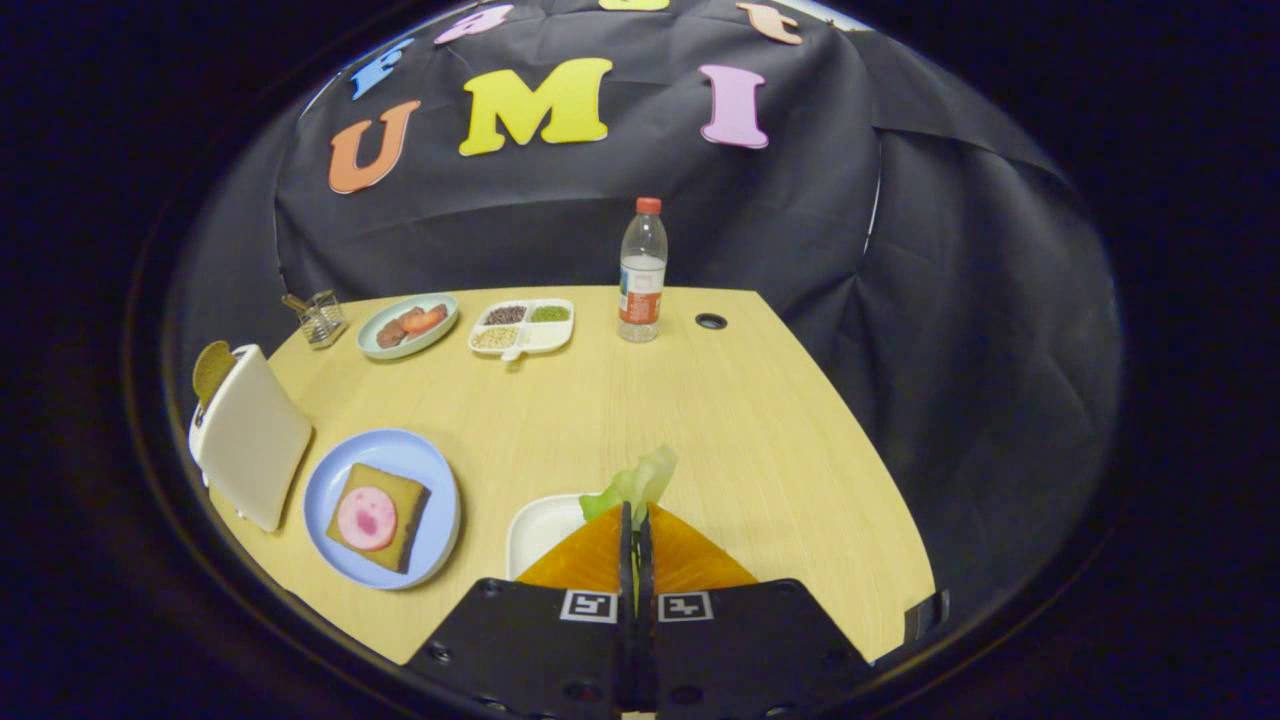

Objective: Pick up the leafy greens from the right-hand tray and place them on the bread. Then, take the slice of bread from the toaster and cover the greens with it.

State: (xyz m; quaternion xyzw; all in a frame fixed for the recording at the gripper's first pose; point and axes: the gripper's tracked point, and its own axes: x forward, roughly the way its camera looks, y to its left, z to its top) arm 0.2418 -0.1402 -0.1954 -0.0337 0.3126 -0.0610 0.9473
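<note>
My gripper (636,515) is shut on the leafy greens (640,480), which stick up pale green just past the fingertips. The greens hang above the white tray (535,530), which lies right under the fingers. To the left of the tray a light blue plate (325,480) holds a slice of bread (400,540) with a pink round slice of meat (367,518) on top. Further left stands the white toaster (250,435), with a brown slice of bread (211,370) poking out of its top.
At the back of the wooden table stand a water bottle (641,270), a white divided dish of grains (522,325), a pale green plate of food (407,325) and a small wire holder (318,318). A dark round hole (711,321) is right of the bottle.
</note>
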